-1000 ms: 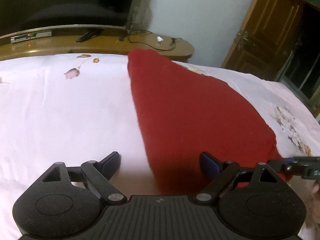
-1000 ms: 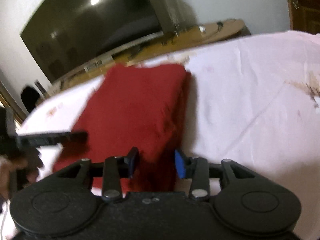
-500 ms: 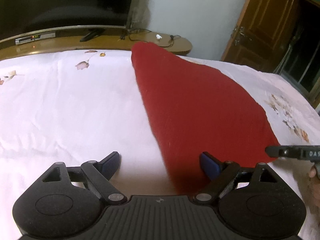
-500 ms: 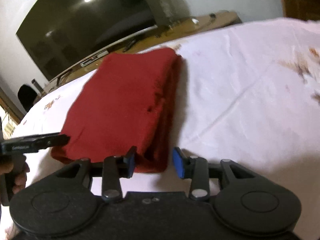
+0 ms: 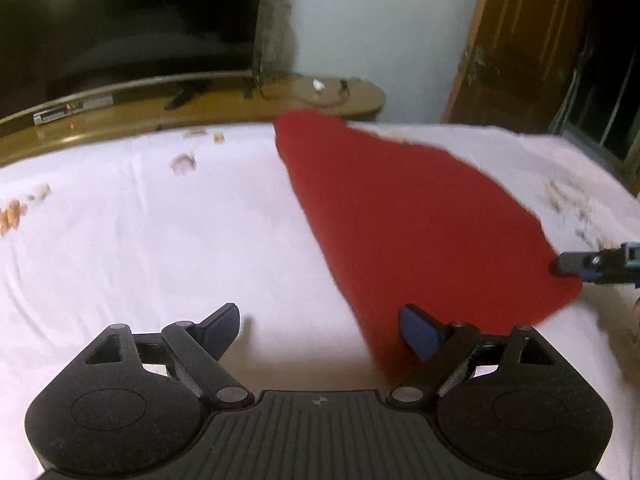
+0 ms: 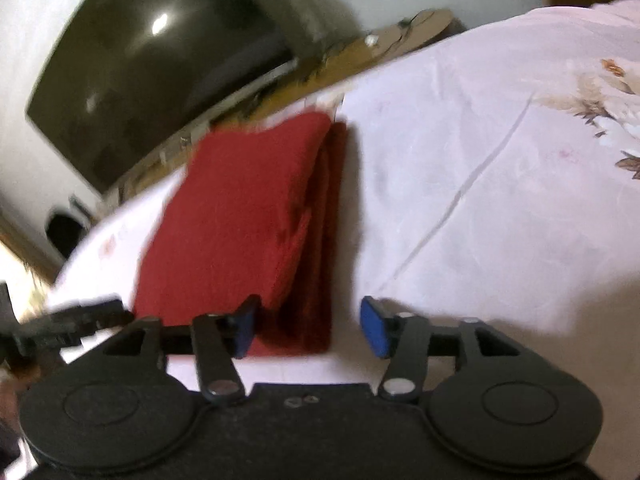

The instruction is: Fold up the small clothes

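On the white flowered bedsheet (image 5: 120, 248) the red cloth (image 6: 248, 216) lies folded into a stacked rectangle, and we judge the fold nearly finished. Our right gripper (image 6: 310, 326) has just been opening, its near corner between the pads but unpressed; our left gripper (image 5: 316, 330) stands wide and empty beside the cloth's left edge. Next we judge a squaring of edges, with open sheet on both sides

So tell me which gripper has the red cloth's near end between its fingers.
The right gripper: its just-opened jaws straddle the folded red cloth untouched. The left gripper stands beside it.
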Demonstrator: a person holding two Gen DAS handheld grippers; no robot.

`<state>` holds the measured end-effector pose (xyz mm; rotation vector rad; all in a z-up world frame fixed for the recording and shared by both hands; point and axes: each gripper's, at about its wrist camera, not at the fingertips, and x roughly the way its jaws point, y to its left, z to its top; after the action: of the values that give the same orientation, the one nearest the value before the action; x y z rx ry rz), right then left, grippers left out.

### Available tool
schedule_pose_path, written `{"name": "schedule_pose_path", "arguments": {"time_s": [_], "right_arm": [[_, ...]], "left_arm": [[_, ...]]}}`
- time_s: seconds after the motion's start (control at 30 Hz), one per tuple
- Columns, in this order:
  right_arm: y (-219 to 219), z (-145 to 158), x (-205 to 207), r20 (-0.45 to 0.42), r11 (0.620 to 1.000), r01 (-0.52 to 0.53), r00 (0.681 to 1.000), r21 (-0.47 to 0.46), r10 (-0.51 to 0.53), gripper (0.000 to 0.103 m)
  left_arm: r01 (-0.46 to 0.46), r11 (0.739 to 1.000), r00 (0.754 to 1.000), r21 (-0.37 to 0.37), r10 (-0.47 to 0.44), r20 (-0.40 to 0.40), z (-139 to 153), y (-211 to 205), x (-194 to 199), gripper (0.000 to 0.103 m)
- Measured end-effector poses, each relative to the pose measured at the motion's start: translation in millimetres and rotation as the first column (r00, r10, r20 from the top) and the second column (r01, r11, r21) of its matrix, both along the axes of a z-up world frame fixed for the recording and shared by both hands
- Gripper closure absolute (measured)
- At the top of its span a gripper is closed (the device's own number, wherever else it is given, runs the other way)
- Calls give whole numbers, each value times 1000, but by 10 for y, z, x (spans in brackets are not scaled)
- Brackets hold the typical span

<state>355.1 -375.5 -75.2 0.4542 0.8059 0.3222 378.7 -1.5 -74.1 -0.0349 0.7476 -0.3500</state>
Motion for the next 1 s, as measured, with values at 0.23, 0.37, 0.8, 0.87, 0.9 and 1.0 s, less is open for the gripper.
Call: {"name": "schedule_pose_path", "arguments": {"time_s": [0.23,0.37,0.8,0.87,0.9,1.0], "right_arm": [[-288,-111,479,-37,959,58,998,277,-49,44],[-263,-257,714,-80,957,31,997,288,-9,44],[-81,-401,1252,-82,923,-132,982,360,172,44],[-35,-394,1276,-75,926,-147,980,348,184,54],[-38,-401,1274,-73,927,-150,980,342,186,57],[-73,-409,1211,-58,926,-150,982,346,180,64]], "left_arm": [[-11,875,988,-485,-66,-142,-117,290,561,23],[-40,865,966,-500,-96,-242,-321,200,820,36],[-38,802,942,-596,-170,-290,-634,55,1084,31],[-20,815,947,-579,-169,-271,-626,-6,1081,35],[-17,826,949,-564,-163,-268,-616,-35,1101,47],[-33,822,956,-569,-141,-259,-630,-58,1083,53]]}}
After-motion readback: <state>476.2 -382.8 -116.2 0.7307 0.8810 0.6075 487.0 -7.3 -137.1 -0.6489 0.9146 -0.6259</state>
